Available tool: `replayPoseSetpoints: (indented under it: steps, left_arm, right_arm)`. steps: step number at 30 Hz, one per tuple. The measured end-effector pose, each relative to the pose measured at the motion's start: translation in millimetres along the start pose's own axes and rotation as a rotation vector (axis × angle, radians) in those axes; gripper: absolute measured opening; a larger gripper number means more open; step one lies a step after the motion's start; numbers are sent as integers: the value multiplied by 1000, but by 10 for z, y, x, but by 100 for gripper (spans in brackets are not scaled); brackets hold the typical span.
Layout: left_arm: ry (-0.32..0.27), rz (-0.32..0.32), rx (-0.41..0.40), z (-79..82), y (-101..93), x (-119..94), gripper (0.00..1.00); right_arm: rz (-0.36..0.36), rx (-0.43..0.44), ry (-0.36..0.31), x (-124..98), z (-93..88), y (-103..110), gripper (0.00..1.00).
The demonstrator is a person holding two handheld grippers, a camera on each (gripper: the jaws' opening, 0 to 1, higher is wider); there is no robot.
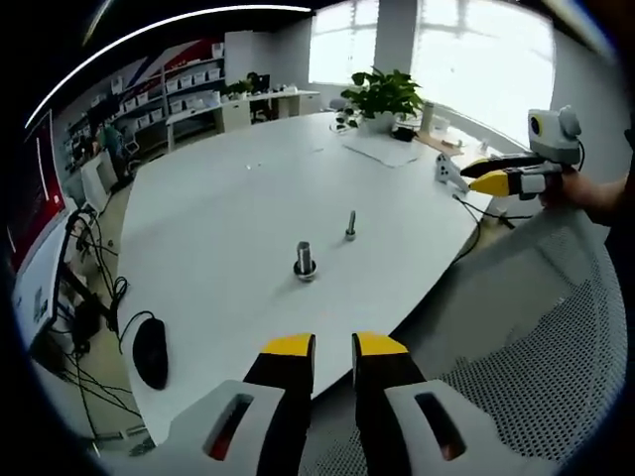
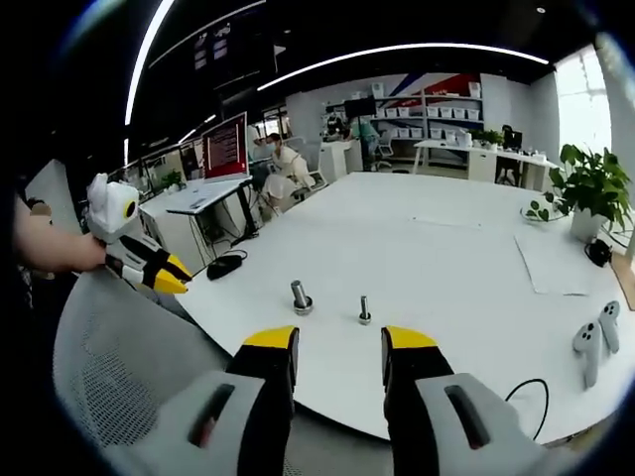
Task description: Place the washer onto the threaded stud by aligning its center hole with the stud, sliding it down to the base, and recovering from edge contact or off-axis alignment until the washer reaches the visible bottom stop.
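Two upright threaded studs stand near the middle of the white table. The thicker stud has a wide metal ring at its base; I cannot tell whether that ring is the washer. The thinner stud stands a short way beside it. My left gripper hovers off the table edge, open by a narrow gap, holding nothing. My right gripper is also short of the table, open wider and empty, held by a hand.
A grey mesh chair back lies below both grippers. A black mouse sits near the table edge. White controllers, a black cable, a paper sheet and a potted plant are at the far side.
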State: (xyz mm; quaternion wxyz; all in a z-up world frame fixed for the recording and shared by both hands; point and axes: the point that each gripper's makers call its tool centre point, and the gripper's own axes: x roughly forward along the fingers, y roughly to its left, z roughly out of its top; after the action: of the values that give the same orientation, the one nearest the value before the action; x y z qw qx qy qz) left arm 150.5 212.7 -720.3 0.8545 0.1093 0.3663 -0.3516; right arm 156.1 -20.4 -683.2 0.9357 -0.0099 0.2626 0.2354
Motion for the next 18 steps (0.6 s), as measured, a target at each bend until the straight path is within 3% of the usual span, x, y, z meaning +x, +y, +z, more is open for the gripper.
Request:
replayPoseSetpoints:
  steps: [3,7,12,18]
  left_arm:
    - [-1,6,31,13,-25,0,12]
    - [-17,43,10,36,82,-32,12]
    - [-26,39,32,50,42,-27,13]
    - [-26,41,47,58,47,-31,12]
  right_arm:
    - [11,4,-1,-5,-3,8,35]
    - [6,16,-12,-10,19,1,35]
    - [41,-10,30,22,-50,75,35]
    - [34,-5,33,13,-56,53,34]
